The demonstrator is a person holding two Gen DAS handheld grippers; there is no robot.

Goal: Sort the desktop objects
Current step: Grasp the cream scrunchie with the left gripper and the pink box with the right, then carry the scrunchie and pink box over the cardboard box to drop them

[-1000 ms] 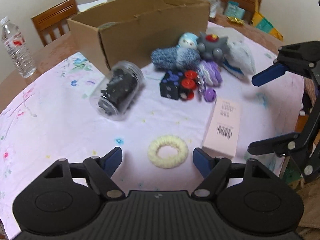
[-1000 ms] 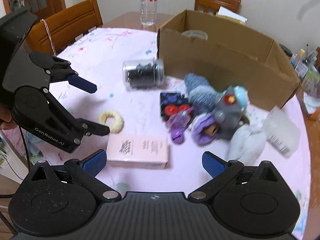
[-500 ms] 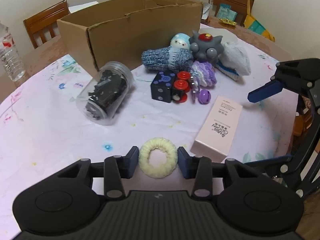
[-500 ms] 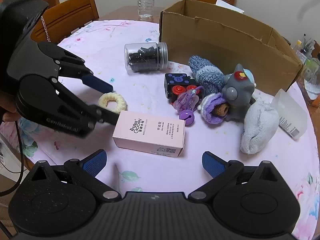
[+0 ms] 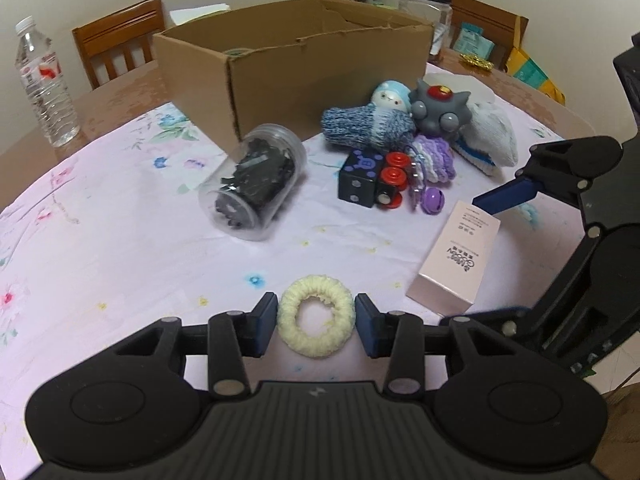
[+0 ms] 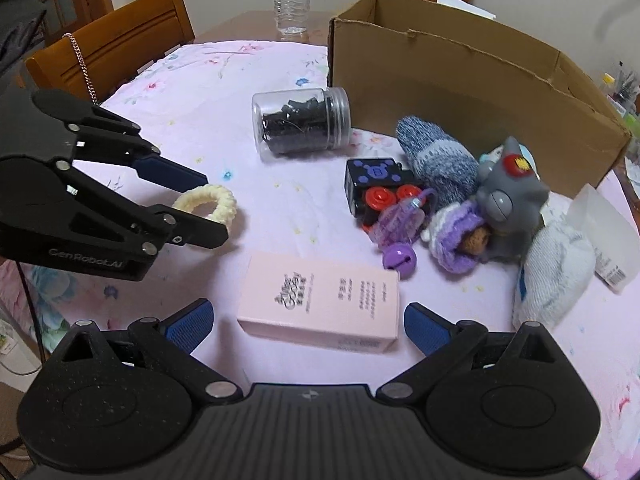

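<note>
Two hand-held grippers work over a bench covered with a pale pink floral cloth. The left hand-held gripper is clamped on a cream-yellow knitted ring, its blue pads pressing the ring from both sides near the bench's front edge. The right hand-held gripper stands with its jaws spread wide on either side of a pink carton that lies flat on the cloth, the pads clear of it. Behind the carton lies a cluster: a black cube with red buttons, a purple bell, a grey horned toy, a blue-grey knitted sock and a white cloth bundle. A clear jar of black pieces lies on its side in front of an open cardboard box. A water bottle stands at the far left.
</note>
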